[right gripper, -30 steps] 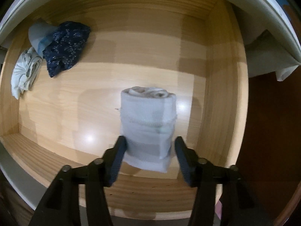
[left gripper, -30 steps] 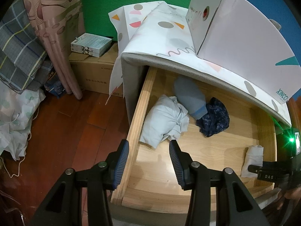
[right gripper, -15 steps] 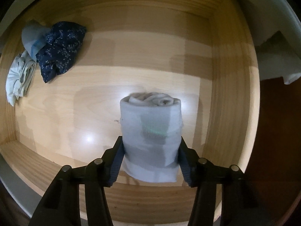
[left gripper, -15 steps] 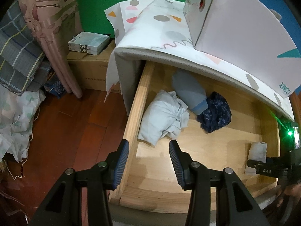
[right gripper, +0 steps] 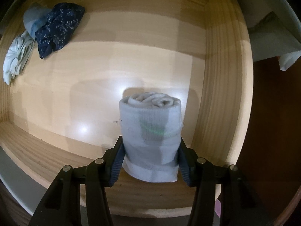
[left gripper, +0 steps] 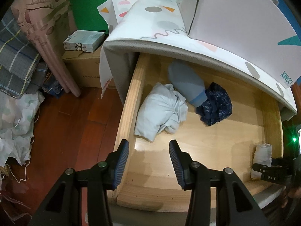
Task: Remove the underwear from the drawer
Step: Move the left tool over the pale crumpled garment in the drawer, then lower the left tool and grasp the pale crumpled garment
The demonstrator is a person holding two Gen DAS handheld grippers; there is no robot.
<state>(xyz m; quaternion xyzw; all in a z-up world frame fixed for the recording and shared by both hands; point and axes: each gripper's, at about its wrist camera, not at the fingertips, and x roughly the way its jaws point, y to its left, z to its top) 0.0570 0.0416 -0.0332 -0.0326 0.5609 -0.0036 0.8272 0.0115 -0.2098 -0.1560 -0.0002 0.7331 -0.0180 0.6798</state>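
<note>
Rolled pale underwear [right gripper: 150, 141] sits between the right claw [right gripper: 150, 162] pads, gripped at its near end, long axis pointing away toward the drawer [right gripper: 225, 86] back, near the right wall. Left claw [left gripper: 149, 162] hangs wide open, empty, over the drawer's left rim.

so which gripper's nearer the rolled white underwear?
Right. The right gripper has its fingers clamped on the rolled white underwear; the left gripper hovers open at the drawer's opposite side.
</note>
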